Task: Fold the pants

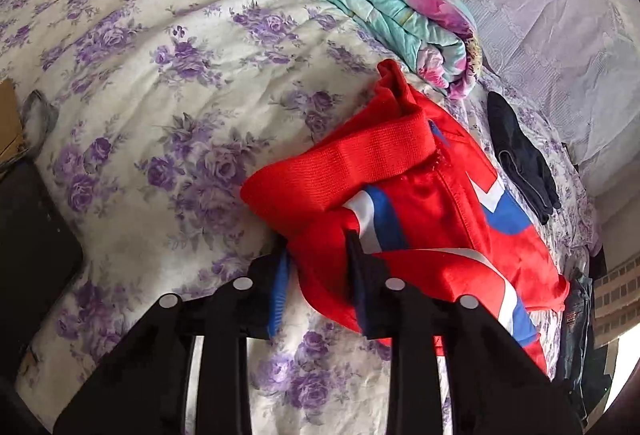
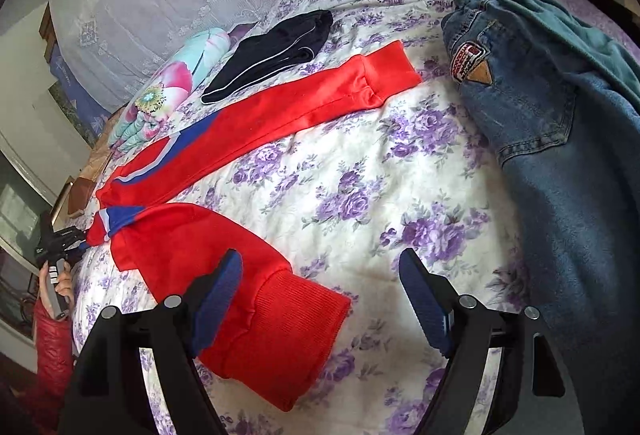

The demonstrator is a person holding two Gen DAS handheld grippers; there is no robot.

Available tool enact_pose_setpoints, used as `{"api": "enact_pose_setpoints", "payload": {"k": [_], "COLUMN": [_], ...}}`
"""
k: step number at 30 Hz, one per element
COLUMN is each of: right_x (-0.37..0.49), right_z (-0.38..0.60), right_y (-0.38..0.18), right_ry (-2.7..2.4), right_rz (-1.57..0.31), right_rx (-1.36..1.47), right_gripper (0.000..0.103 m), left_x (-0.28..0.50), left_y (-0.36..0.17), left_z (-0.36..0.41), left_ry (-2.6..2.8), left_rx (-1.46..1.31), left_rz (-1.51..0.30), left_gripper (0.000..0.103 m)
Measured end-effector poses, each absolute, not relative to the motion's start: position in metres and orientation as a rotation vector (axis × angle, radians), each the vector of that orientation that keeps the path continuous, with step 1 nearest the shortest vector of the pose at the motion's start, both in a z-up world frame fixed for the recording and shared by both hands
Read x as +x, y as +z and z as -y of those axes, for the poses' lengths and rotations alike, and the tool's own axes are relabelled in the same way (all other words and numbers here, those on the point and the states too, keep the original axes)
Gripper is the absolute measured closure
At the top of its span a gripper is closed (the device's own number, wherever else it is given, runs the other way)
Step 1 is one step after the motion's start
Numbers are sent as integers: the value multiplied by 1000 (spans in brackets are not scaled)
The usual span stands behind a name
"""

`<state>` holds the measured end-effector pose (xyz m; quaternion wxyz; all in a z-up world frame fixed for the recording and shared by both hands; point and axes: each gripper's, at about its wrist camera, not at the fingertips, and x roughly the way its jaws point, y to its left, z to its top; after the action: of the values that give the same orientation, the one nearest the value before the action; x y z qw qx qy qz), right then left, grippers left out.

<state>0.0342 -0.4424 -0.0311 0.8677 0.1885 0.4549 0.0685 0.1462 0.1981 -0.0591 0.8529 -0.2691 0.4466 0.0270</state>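
Clearly, the floral bedspread (image 2: pixel 360 171) is being used as the folding surface, and the red pants (image 2: pixel 248 123) are being laid across it with both legs stretched out, probably so they can be doubled over. Beside them, jeans (image 2: pixel 552 139) and a dark garment (image 2: pixel 276 55) are being kept apart. The waistband side is being pinched by the left gripper (image 1: pixel 320 255); how much cloth is being caught cannot be seen. The right gripper (image 2: pixel 320 291) is being held spread wide over the near cuff, not touching it.
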Motion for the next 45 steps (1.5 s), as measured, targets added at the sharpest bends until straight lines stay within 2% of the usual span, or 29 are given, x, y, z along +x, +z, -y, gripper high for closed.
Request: {"api": "enact_pose_setpoints", "payload": {"k": [5,7,8,9,10,11,13,16,20,23,24,25,28,33,40,42,44,45], "right_x": [33,30,29,28,30,33,43,58,22,-20,-30,-40,-62,-56,-38,-29,-26,-24], "right_z": [430,416,409,405,403,402,401,411,422,433,439,445,461,469,467,453,438,435], "right_y": [-46,-51,-49,-46,-41,-33,-3,51,103,82,69,56,36,15,-42,-55,-49,-41], "right_ry": [183,203,190,188,212,217,191,149,177,210,210,192,161,149,116,126,135,147], "right_rz": [-1014,-1018,-1003,-986,-979,-967,-886,-770,-580,-667,-727,-775,-822,-883,-987,-1000,-967,-950], "right_rx": [376,314,264,236,241,236,138,46,-136,-194,-179,-149,35,354,582,552,449,432], "right_gripper": [24,39,43,54,79,85,87,87,87,77,67,62,62,59,56,60,72,83], "left_x": [141,141,141,143,144,146,148,143,113,89,83,78,66,64,67,67,67,66], "left_y": [-63,-67,-67,-66,-64,-61,-49,-20,9,-9,-24,-40,-77,-73,-76,-75,-72,-70], "left_z": [-207,-212,-213,-212,-209,-207,-204,-206,-201,-199,-201,-203,-217,-218,-214,-212,-207,-206], "left_ry": [21,7,6,10,18,28,34,-22,-100,-115,-110,-101,-133,-146,-126,-112,-86,-73], "left_rx": [-586,-624,-631,-623,-607,-589,-574,-636,-633,-601,-595,-601,-729,-755,-730,-713,-677,-668], "left_rz": [-936,-944,-947,-950,-953,-956,-951,-896,-845,-909,-953,-998,-1024,-988,-990,-988,-978,-972], "left_gripper": [81,81,81,81,81,83,87,88,87,87,86,86,86,86,84,84,84,90]}}
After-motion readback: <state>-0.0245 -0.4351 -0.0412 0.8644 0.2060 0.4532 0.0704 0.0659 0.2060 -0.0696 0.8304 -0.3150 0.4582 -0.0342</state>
